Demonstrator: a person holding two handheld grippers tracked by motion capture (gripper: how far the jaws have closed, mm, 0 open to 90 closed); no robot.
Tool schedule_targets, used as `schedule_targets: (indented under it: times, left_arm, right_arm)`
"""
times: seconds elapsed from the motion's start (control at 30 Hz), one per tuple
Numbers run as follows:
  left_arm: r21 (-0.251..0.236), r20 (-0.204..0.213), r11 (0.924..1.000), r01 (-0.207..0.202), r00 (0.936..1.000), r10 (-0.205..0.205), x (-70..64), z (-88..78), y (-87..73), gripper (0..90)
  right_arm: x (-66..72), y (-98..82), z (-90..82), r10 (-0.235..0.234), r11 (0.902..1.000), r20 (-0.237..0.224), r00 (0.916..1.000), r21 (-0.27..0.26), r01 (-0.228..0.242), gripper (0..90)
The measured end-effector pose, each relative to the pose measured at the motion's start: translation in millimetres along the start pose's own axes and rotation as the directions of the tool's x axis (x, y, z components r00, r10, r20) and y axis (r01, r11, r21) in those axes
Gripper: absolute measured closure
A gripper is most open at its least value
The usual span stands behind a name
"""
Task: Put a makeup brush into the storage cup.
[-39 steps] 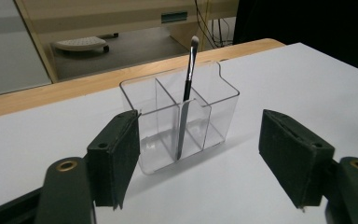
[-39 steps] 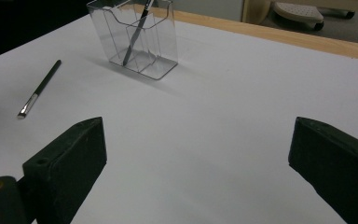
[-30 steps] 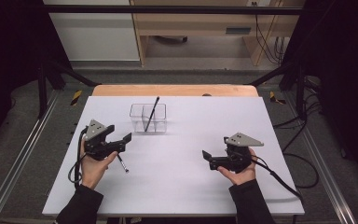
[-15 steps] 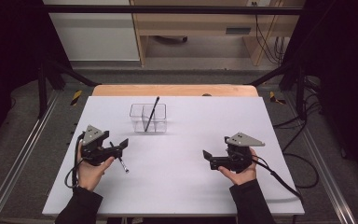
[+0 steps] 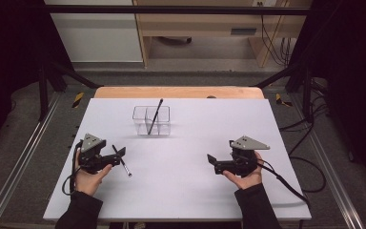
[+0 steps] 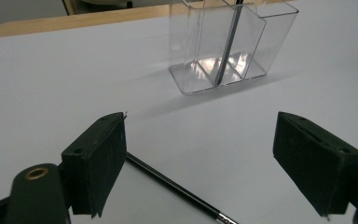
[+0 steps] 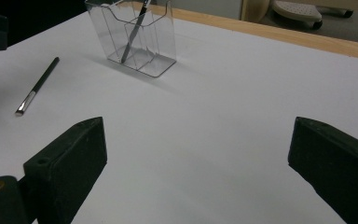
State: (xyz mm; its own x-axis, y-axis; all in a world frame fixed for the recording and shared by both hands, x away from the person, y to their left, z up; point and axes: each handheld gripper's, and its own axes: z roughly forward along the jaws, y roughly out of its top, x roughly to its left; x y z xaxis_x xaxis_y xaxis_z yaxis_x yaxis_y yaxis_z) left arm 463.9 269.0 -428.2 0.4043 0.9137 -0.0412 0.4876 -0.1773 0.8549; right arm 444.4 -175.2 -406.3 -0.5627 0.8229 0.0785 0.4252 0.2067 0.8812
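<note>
Holding both tools low over the white table (image 5: pixel 181 191), you have your left gripper (image 5: pixel 115 159) near the left edge with its jaws spread wide and gripping nothing; they have just been opening. A black pen (image 6: pixel 177 189) with a silver tip lies flat on the table between those jaws, touching neither pad as far as the left gripper view shows. Your right gripper (image 5: pixel 211 162), near the right edge, is likewise released and empty. A clear divided holder (image 5: pixel 151 120) stands toward the far edge with a second pen (image 5: pixel 155 116) leaning inside. Since a second ago your left hand has sunk closer to the table, over the lying pen. No writing is legible.
</note>
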Motion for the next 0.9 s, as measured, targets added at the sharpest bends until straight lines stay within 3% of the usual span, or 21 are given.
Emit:
schedule_targets:
  times: [0.37,0.9]
  left_arm:
    - [0.063,-0.039,0.9979,-0.013,0.9991,0.016,1.5,10.2,-4.1,15.9]
    - [0.128,-0.063,0.9916,0.016,0.9980,-0.008,7.1,23.5,-15.0,17.4]
  right_arm:
    - [0.1,0.0,0.0,0.000,1.0000,-0.004,1.0000,-0.002,0.000,5.2]
    - [1.3,-1.4,1.9,-0.004,1.0000,-0.008,1.0000,0.007,0.004,5.3]
